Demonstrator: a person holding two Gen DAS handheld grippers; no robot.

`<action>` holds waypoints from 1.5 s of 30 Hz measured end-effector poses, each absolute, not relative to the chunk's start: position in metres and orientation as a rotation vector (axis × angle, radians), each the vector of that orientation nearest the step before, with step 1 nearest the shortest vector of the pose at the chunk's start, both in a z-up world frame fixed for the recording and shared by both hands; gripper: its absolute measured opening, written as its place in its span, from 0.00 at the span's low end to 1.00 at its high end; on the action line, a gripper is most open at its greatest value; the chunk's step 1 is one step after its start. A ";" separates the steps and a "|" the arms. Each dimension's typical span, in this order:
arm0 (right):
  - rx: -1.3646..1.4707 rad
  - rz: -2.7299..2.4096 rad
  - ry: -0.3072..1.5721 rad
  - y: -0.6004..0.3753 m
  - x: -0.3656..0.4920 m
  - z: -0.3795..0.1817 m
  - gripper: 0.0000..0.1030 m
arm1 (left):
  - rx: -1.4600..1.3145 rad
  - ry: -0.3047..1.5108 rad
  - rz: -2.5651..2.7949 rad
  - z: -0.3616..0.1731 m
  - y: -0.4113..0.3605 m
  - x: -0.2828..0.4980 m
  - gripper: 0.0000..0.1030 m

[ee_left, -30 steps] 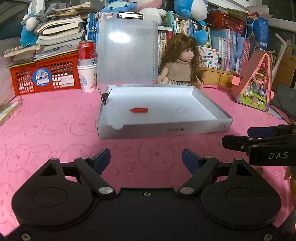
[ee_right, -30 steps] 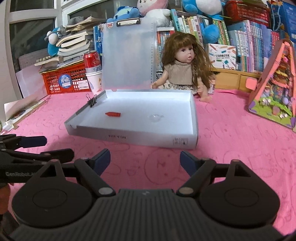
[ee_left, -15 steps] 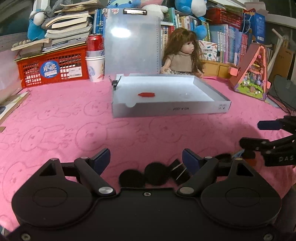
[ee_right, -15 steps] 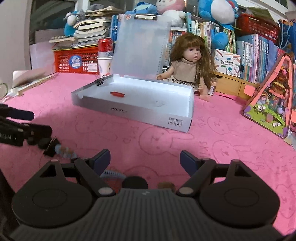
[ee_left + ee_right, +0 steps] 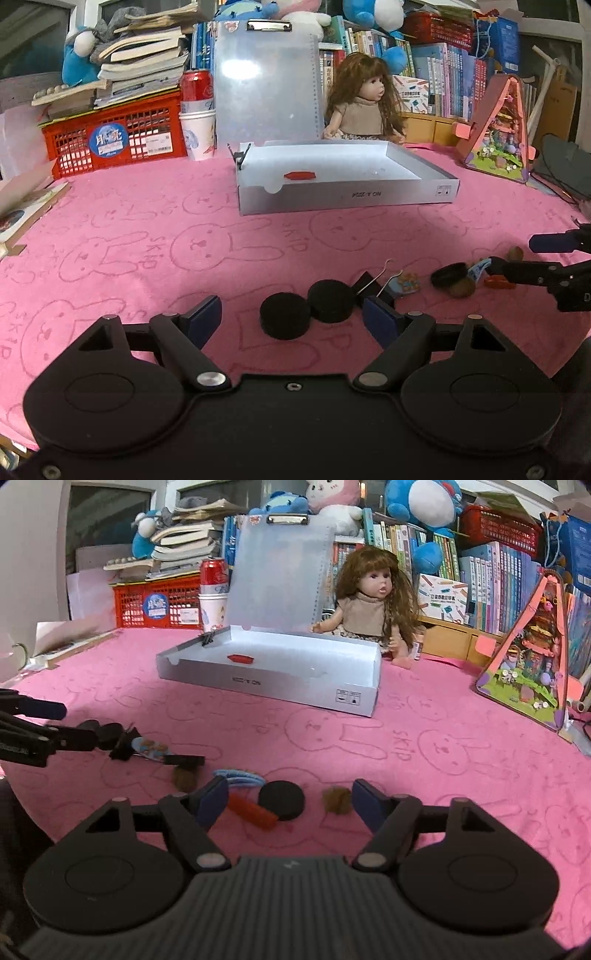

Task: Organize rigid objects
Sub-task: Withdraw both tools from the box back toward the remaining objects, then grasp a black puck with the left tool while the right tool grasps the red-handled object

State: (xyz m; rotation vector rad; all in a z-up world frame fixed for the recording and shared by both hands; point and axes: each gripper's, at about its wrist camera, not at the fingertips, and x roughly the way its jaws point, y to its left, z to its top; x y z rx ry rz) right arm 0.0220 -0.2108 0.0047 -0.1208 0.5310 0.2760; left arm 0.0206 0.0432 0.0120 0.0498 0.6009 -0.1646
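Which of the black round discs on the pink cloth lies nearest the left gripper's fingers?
The front black disc, sitting between the open fingers of the left gripper. Its neighbour disc touches it farther back; the third disc lies over by the right gripper.

left gripper (image 5: 291, 317) low and level, jaws spread wide, right gripper (image 5: 286, 799) same deal, fingers wide apart, both pointing forward side by side
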 end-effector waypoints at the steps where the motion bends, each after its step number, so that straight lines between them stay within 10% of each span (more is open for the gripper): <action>1: -0.120 0.286 0.534 -0.209 0.021 0.005 0.72 | 0.043 0.607 -0.160 0.011 0.045 0.021 0.73; 26: 0.036 0.272 0.728 -0.194 0.041 0.005 0.48 | 0.051 0.586 -0.172 0.000 0.040 0.029 0.46; 45: -0.061 0.289 0.705 -0.179 0.048 0.002 0.49 | 0.074 0.567 -0.163 -0.001 0.036 0.029 0.30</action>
